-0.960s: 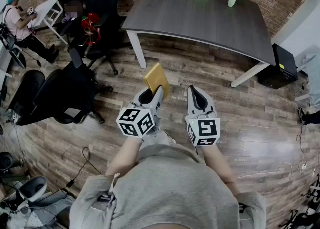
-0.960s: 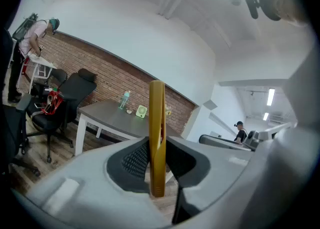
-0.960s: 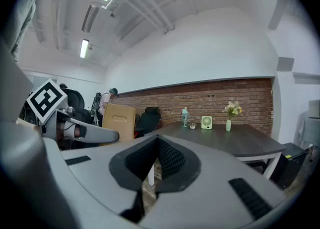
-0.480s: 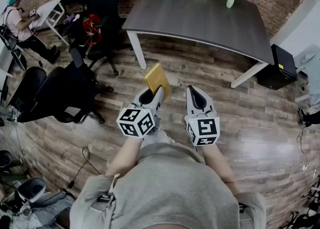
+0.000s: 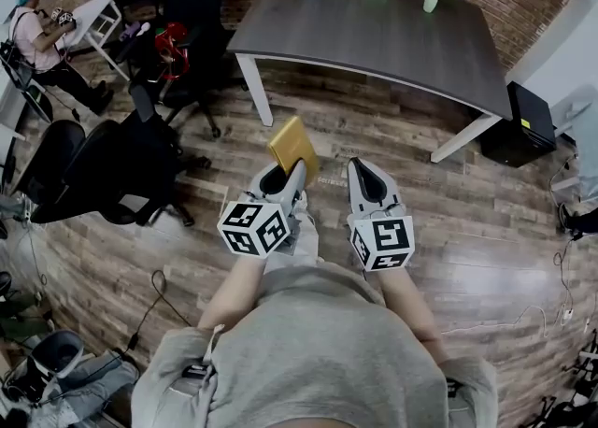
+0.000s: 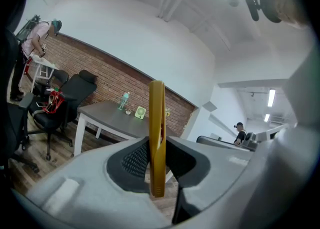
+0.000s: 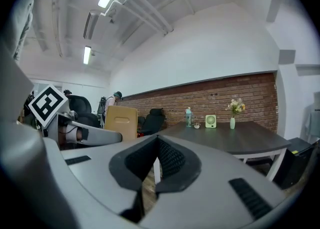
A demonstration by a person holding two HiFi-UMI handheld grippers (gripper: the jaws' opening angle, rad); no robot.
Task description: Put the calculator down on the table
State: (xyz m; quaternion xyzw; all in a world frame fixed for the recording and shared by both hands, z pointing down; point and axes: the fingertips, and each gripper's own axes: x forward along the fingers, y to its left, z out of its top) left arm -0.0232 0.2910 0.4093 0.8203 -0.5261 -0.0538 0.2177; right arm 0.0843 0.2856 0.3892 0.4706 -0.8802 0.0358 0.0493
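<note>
wood floor (image 5: 411,183) under left gripper (image 5: 297,172), level, tight on upright calculator (image 5: 292,144); right gripper (image 5: 361,167) alongside, level, closed, empty

Person in a grey short-sleeved top (image 5: 318,351) with two hand-held grippers.
The left gripper (image 5: 292,172) and right gripper (image 5: 362,167) share pale grey tapering shells with black ribbed pads (image 7: 172,160) inside; each bears a white cube (image 5: 254,227) printed with bold black square markers.

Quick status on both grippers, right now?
Left gripper: closed on the yellow calculator, held on edge.
Right gripper: closed, nothing held.
</note>
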